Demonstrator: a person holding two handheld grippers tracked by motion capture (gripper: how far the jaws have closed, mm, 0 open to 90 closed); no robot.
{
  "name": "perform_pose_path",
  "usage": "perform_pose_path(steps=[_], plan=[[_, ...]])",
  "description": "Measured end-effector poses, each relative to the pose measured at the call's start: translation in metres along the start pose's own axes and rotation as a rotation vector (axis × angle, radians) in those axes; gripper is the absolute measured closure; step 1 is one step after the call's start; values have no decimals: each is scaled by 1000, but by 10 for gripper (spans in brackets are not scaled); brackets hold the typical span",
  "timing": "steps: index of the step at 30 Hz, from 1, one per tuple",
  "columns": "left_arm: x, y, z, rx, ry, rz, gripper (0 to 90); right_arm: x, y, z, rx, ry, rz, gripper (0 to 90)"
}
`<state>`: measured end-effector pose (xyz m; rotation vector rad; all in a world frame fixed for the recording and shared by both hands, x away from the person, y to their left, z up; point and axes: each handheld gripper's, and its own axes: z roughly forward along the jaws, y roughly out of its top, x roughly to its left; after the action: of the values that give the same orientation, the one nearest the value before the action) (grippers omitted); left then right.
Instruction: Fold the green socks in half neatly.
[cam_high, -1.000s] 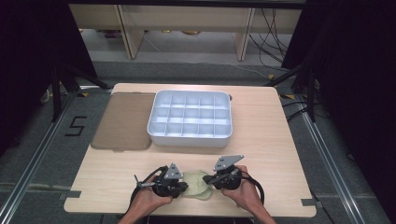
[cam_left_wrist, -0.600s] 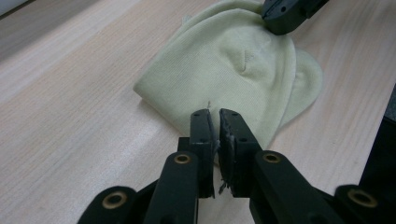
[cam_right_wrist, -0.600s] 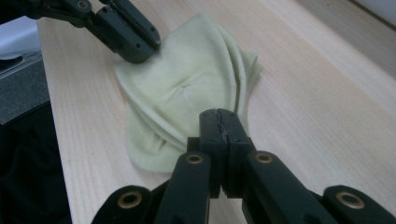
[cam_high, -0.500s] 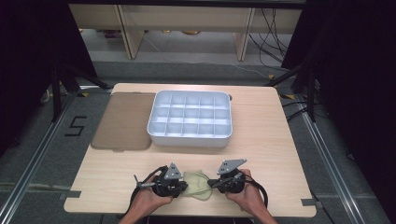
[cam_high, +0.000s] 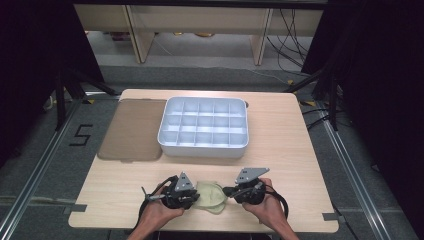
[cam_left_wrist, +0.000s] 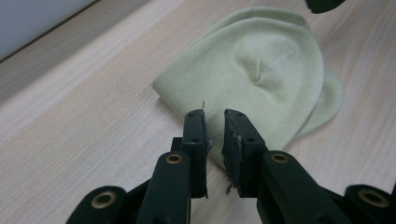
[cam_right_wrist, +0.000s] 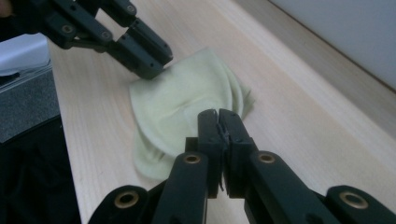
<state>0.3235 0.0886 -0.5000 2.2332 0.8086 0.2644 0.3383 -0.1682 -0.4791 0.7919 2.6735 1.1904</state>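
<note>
Pale-green cloth (cam_high: 210, 196) is lying limp near the counter's (cam_high: 300, 150) front edge; your left claw (cam_left_wrist: 214, 122) is parting, gripping nothing, your right claw (cam_right_wrist: 218, 120) is clenched empty; pinch an edge fold

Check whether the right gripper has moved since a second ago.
Yes, slightly. In the high view the right gripper sits farther from the white divided tray, nearer the table's near edge.

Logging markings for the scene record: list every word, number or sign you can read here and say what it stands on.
"5": dark tape figure on the grey floor left of the table.
No readable text on the divided tray, the brown mat, the pale green cloth or either gripper.
</note>
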Motion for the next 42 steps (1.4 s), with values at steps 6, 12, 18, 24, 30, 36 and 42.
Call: perform_pose_path(steps=[6,12,18,24,30,36,42], plan=[[-3,1,-6,-18,-19,-24,786,-1,8,11,9,4,-7,885],[-10,-1,0,31,-58,-13,798,-2,8,23,48,0,-12,885],[-7,-2,2,31,-44,-19,808,-1,3,27,75,14,-12,885],[-4,-2,1,44,-37,-21,809,5,1,29,78,36,-25,885],[1,-2,1,48,-13,-26,803,11,1,32,88,32,-24,885],[7,-2,1,35,10,-60,784,15,1,35,93,57,-23,885],[16,-2,-5,34,16,-101,690,19,0,35,90,51,-29,885]])
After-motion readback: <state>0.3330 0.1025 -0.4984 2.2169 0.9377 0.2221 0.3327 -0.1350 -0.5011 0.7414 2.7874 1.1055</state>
